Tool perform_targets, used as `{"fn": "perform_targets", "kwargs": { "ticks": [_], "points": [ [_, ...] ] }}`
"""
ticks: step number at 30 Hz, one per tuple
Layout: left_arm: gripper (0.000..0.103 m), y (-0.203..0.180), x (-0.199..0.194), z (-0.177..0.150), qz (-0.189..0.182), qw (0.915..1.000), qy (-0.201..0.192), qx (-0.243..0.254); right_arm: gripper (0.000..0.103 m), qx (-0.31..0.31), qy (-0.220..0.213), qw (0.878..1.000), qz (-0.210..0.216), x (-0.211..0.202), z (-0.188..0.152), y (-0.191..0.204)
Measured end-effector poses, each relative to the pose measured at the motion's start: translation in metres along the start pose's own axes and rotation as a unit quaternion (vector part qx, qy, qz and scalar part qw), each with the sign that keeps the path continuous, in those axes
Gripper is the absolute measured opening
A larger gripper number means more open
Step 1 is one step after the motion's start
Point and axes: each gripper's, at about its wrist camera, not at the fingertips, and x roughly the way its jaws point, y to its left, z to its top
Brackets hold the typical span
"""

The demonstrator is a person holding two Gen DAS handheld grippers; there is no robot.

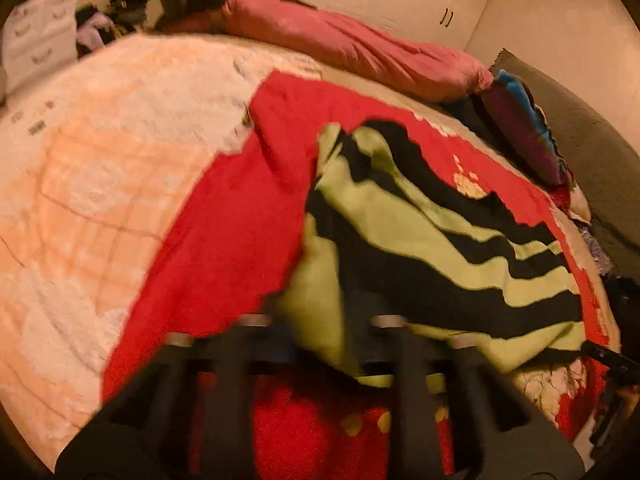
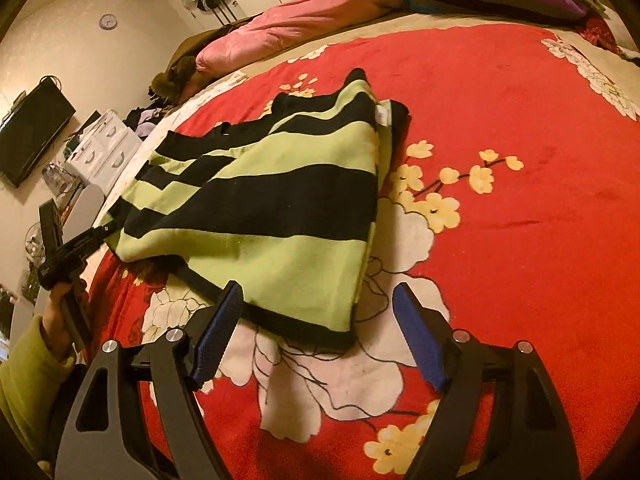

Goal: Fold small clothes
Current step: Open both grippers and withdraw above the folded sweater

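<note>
The right gripper (image 2: 318, 334) hovers with its blue-padded jaws spread wide, just short of the near hem of the green-and-black striped garment (image 2: 276, 196). The left gripper (image 2: 105, 231) is clamped on that garment's left corner, lifting it slightly. The garment lies half-folded near the middle of the red floral blanket (image 2: 500, 128), with a pink duvet (image 2: 304, 20) along the bed's far edge.
</note>
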Motion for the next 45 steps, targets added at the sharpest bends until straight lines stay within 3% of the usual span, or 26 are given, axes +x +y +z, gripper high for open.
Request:
{"fn": "perform_targets", "kwargs": {
  "ticks": [1, 2, 3, 6, 8, 11, 13, 16, 19, 24, 27, 29, 34, 37, 40, 42, 45],
  "points": [
    [0.004, 0.003, -0.007, 0.005, -0.003, 0.9996, -0.019, -0.019, 0.058, -0.003, 0.002, 1.000, 0.007, 0.001, 0.001, 0.001],
    [0.004, 0.007, -0.011, 0.009, -0.008, 0.9988, -0.029, -0.037, 0.033, -0.006, 0.008, 1.000, 0.017, 0.002, 0.001, 0.003],
    [0.004, 0.011, -0.013, 0.014, -0.011, 0.9976, -0.038, -0.058, 0.025, -0.011, 0.008, 1.000, 0.011, 0.002, 0.001, 0.004],
    [0.004, 0.008, -0.006, 0.022, 0.019, 0.9980, -0.038, -0.046, 0.013, -0.016, 0.007, 1.000, 0.011, -0.002, 0.002, 0.004],
    [0.004, 0.006, 0.002, 0.021, 0.041, 0.9984, -0.025, -0.030, 0.011, -0.014, 0.005, 1.000, 0.011, -0.007, 0.002, 0.003],
    [0.009, 0.017, 0.015, 0.012, 0.052, 0.9972, 0.010, -0.052, 0.007, -0.006, 0.020, 1.000, -0.003, -0.008, 0.003, -0.002],
    [0.015, 0.026, 0.019, 0.007, 0.062, 0.9956, 0.025, -0.066, 0.007, 0.006, 0.038, 0.999, -0.010, -0.001, -0.001, -0.007],
    [0.029, 0.033, 0.012, 0.005, 0.071, 0.9949, 0.013, -0.071, 0.008, 0.010, 0.044, 0.999, -0.014, 0.003, -0.003, -0.007],
    [0.032, 0.033, 0.004, 0.004, 0.078, 0.9947, 0.002, -0.067, 0.013, 0.010, 0.046, 0.999, -0.015, -0.002, 0.001, -0.005],
    [0.037, 0.011, -0.036, 0.012, 0.131, 0.9884, -0.073, -0.021, 0.016, 0.012, 0.013, 1.000, -0.020, -0.023, 0.012, -0.004],
    [0.044, -0.003, -0.061, 0.016, 0.145, 0.9821, -0.119, -0.011, 0.030, 0.013, -0.022, 0.999, -0.026, -0.037, 0.021, 0.000],
    [0.054, -0.014, -0.067, 0.019, 0.136, 0.9825, -0.126, -0.013, 0.033, 0.005, -0.040, 0.999, -0.025, -0.042, 0.030, 0.007],
    [0.066, -0.057, -0.041, 0.021, 0.075, 0.9951, -0.064, -0.007, 0.044, -0.027, -0.054, 0.998, -0.016, -0.029, 0.051, 0.035],
    [0.086, -0.085, -0.029, 0.023, 0.077, 0.9957, -0.037, 0.036, 0.053, -0.044, -0.058, 0.997, -0.008, -0.016, 0.062, 0.057],
    [0.087, -0.094, -0.006, 0.018, 0.088, 0.9949, 0.008, 0.049, 0.055, -0.062, -0.056, 0.996, -0.014, -0.003, 0.071, 0.073],
    [0.087, -0.093, 0.007, 0.011, 0.088, 0.9946, 0.031, 0.046, 0.065, -0.066, -0.050, 0.996, -0.021, 0.007, 0.077, 0.080],
    [0.087, -0.087, 0.028, -0.004, 0.114, 0.9893, 0.060, 0.070, 0.066, -0.064, -0.035, 0.997, -0.039, 0.025, 0.083, 0.081]
  ]
}}
